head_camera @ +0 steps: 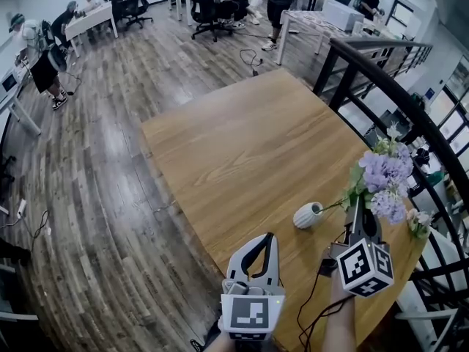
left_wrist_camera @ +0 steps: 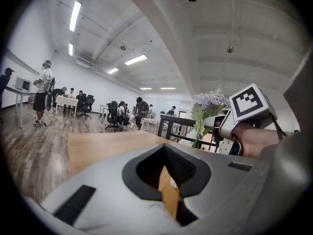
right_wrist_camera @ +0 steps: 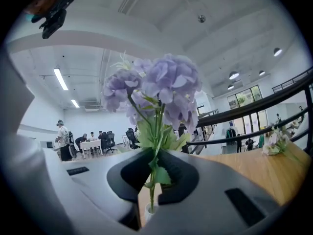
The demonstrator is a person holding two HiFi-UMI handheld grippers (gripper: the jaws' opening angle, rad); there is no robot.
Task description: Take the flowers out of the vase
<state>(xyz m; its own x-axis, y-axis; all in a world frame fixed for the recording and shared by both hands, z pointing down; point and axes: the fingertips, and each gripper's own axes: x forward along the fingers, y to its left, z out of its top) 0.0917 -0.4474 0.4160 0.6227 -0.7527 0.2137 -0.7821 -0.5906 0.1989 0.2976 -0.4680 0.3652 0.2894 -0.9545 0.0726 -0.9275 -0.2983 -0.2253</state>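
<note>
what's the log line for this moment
right tongs: shut on flowers | stem: end at vase mouth | left tongs: shut, empty

The flowers (head_camera: pixel 387 180), pale purple blooms with green leaves on thin stems, are raised above the table's right edge, their stems pinched in the right gripper (right_wrist_camera: pixel 154 173). The stem ends reach the mouth of the small white ribbed vase (head_camera: pixel 308 215), which tilts toward them near the table's near right corner.

Flowers (head_camera: pixel 387 178) lilac; vase (head_camera: pixel 308 215) white; table (head_camera: pixel 242 145) brown wood grain.
</note>
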